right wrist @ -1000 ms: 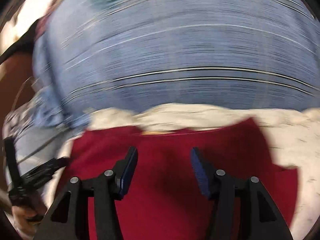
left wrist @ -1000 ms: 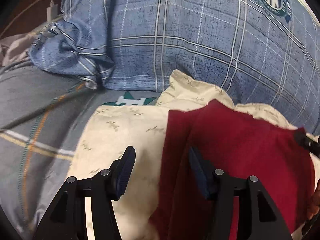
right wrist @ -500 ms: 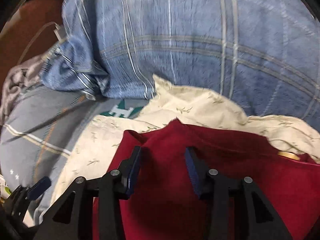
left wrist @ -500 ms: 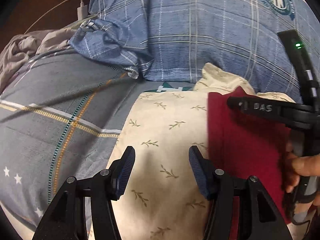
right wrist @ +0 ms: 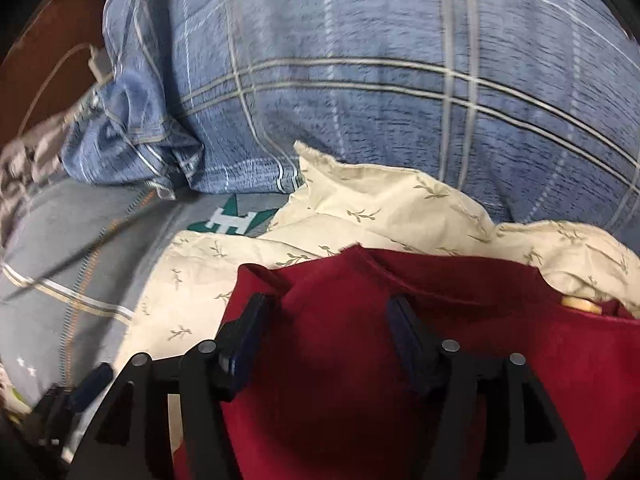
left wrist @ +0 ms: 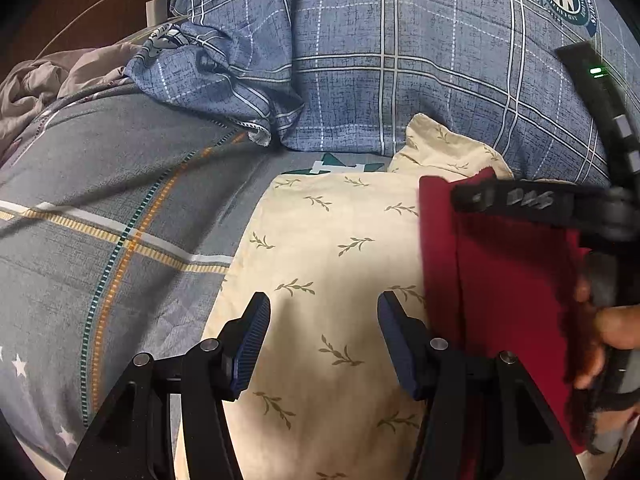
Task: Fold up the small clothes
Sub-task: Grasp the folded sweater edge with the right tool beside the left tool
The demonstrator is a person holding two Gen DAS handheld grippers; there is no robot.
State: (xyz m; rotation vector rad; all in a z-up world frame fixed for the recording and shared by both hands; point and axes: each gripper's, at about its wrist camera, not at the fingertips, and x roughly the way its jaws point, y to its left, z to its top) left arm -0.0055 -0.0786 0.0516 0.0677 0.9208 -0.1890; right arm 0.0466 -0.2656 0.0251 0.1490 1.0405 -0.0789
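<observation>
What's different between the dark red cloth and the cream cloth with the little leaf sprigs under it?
The plain dark red cloth has no pattern; the cream cloth with green leaf sprigs is printed all over. The red one lies on top, the cream one beneath, spreading past it on the left and far sides. The right gripper, jaws opening, stands over the red cloth; the left gripper is open over the cream one. Both lie on the bed.

Blue plaid pillow (left wrist: 400,60) walls off the far side; grey sheet (left wrist: 100,200) lies open.

matt dark red cloth garment (right wrist: 360,360), cream leaf-print cotton sheet (left wrist: 332,272), blue checked woven pillow (left wrist: 380,60)
</observation>
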